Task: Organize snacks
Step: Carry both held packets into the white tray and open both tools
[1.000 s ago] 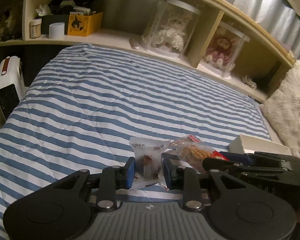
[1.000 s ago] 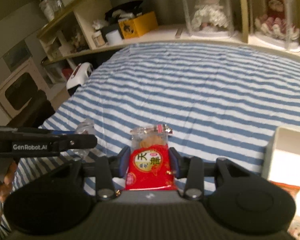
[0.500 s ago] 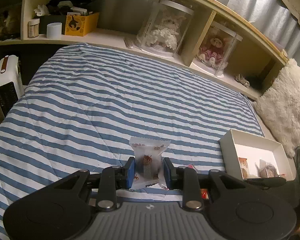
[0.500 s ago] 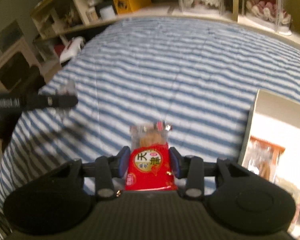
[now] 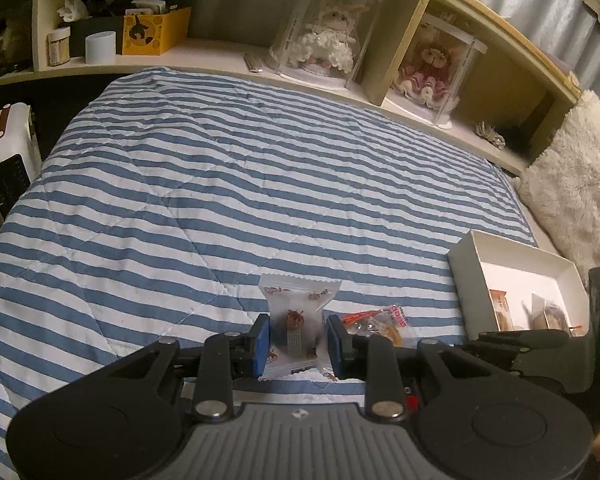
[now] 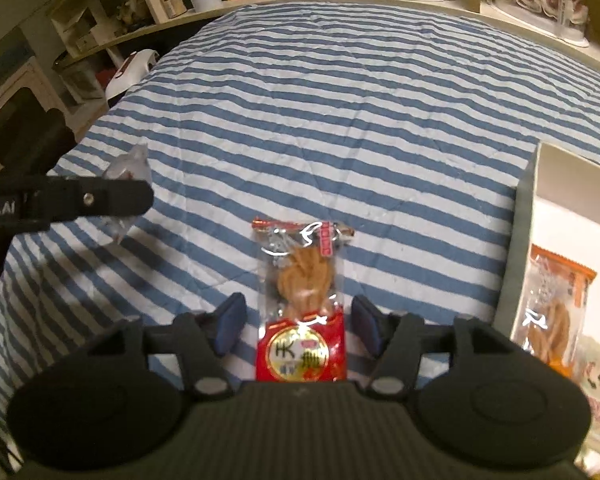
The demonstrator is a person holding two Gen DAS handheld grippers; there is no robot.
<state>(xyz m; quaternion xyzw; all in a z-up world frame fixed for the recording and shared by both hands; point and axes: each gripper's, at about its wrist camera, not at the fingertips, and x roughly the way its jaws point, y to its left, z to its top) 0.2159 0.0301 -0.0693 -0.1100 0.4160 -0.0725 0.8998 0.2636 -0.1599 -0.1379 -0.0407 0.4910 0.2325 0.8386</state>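
Note:
My left gripper (image 5: 296, 342) is shut on a white translucent snack packet (image 5: 298, 300) with a brown sweet inside, held just above the striped bed cover. In the right wrist view that left gripper (image 6: 138, 196) reaches in from the left with its packet (image 6: 128, 166). My right gripper (image 6: 298, 322) has its jaws opening. A red packet with a twisted cookie (image 6: 302, 280) lies on the cover between them, and both pads (image 6: 230, 320) stand clear of it. The left wrist view shows this red packet (image 5: 382, 320) beside the right gripper (image 5: 500, 338).
A white open box (image 6: 524, 240) (image 5: 466, 256) sits on the bed at the right with several snack packets in it. A headboard shelf (image 5: 220, 56) carries doll cases and a yellow box. A fluffy pillow (image 5: 572, 184) lies far right, a white appliance (image 5: 8, 160) at the left.
My right gripper sank toward the bed near the box and its jaws spread off the red packet, which now lies on the cover. The left gripper kept its hold and stayed put.

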